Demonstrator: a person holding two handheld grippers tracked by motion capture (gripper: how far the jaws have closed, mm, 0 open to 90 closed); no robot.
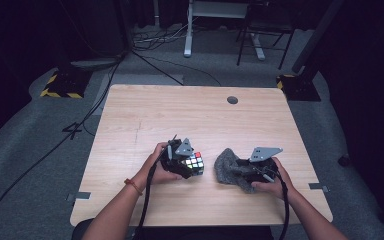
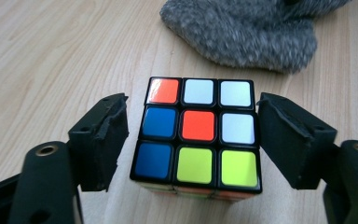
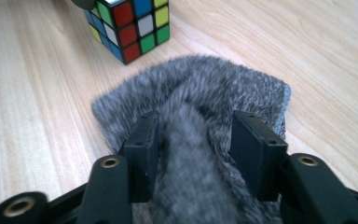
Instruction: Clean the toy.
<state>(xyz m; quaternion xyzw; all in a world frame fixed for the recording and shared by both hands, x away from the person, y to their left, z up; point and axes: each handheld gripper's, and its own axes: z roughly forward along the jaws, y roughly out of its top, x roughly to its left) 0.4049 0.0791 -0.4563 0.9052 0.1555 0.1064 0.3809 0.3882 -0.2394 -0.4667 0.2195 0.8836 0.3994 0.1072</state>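
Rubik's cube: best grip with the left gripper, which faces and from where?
Take the cube across its two opposite side faces, mid-height, coming level along the table. It sits flat and square between the left gripper jaws, which flank those faces with slight gaps. Flat parallel sides suit the pads.

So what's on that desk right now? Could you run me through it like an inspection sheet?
Surface: light wooden table, round hole near far edge.
Job's things: colour cube standing on the table; grey fuzzy cloth bunched beside it.
Clutter: nothing seen.
Grippers: left gripper open, jaws either side of the cube, gaps showing; right gripper open, a fold of cloth between its jaws.
Cables: one trails from each gripper; more on the floor.
Surroundings: grey carpet, dark room, stand legs.
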